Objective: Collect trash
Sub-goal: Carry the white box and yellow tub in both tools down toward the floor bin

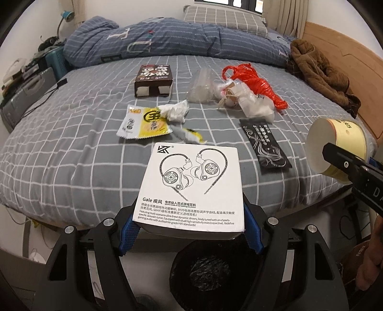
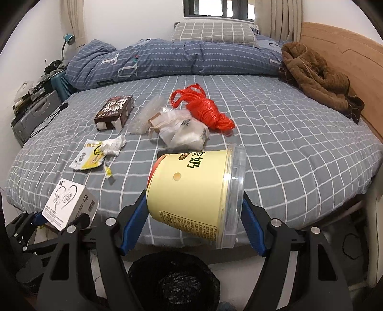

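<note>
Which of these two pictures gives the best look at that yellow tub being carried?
The right wrist view. There the yellow tub fills the centre, tilted on its side between the right gripper pads, with its clear lid and printed label showing. The left wrist view catches it only at the right edge, mostly its bottom end.

Bed (image 2: 287, 134): covered by a grey sheet with a white grid pattern, filling most of both views. Headboard (image 2: 347, 47): light wood, along the right side. Duvet (image 2: 155, 59): blue with pale stripes, bunched across the far end. Pillow (image 2: 213, 33): grey check, behind the duvet, below a dark-framed window (image 2: 215, 8). Curtains (image 2: 282, 19): cream, hanging on both sides of the window. Walls: white. Brown garment (image 2: 318, 74): heaped against the headboard. Left of the bed: a teal lamp (image 2: 69, 39), a grey case (image 2: 36, 114) and assorted clutter.
</note>
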The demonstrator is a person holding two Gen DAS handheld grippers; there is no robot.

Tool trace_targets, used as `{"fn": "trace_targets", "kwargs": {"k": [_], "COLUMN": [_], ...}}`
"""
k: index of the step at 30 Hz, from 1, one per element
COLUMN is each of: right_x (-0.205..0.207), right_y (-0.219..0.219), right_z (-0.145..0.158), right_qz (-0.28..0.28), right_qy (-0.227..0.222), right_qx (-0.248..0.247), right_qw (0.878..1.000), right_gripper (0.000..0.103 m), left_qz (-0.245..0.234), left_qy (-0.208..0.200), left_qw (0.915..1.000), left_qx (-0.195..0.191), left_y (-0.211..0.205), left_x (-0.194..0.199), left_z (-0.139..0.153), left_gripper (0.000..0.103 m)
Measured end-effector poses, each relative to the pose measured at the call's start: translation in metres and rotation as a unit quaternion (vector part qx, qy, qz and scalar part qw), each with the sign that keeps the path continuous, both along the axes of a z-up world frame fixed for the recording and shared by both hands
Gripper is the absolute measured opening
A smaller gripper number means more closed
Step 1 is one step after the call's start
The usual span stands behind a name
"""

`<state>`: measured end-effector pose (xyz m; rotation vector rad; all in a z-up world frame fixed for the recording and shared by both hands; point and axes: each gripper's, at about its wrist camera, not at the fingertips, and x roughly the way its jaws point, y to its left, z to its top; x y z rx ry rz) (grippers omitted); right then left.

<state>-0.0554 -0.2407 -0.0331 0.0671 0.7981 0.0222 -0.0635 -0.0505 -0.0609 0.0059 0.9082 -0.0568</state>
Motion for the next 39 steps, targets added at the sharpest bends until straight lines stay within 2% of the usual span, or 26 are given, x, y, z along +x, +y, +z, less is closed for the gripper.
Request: {"fn": "trace_targets", "kwargs": {"k": [12,20,24,30,39], "right_x": [-0.033,-0.058,-0.069,-0.075,-0.068], "right_y": [-0.002,-0.008,0.001,0.008,0.024], "right_z": [-0.010,-0.016,-0.020,-0.043,-0.091], "right_qz": [0.002,-0.002,0.007,0.019,0.045], "right_qy": [0.015,0.036,0.042,0.071,0.128], "right_qx": [-0.001,0.006,-0.006,-0.008,-0.020], "right_qw": [1.000,0.999,0.999,0.997,0.991], "right_gripper": [0.070,0.070,0.070,0.070,0.070], "left_qz": [0.009,0.011,0.011,0.026,0.026], "left_qy": [0.026,0.041,0.052,0.082,0.124], "left_qw": [0.9996,0.9991,0.9986,0.9961,0.9919], "left_qx": [0.010,0.001,-0.003,-0.017,-0.008], "left_y": [0.006,0.008,0.009,0.022,0.029], "left_x": [-0.036,-0.063,-0.071,-0.073,-0.067], "left_z": [-0.013,-0.009,-0.012,-0.036,-0.085], "left_gripper": [0.070,0.070,0.070,0.070,0.070]}}
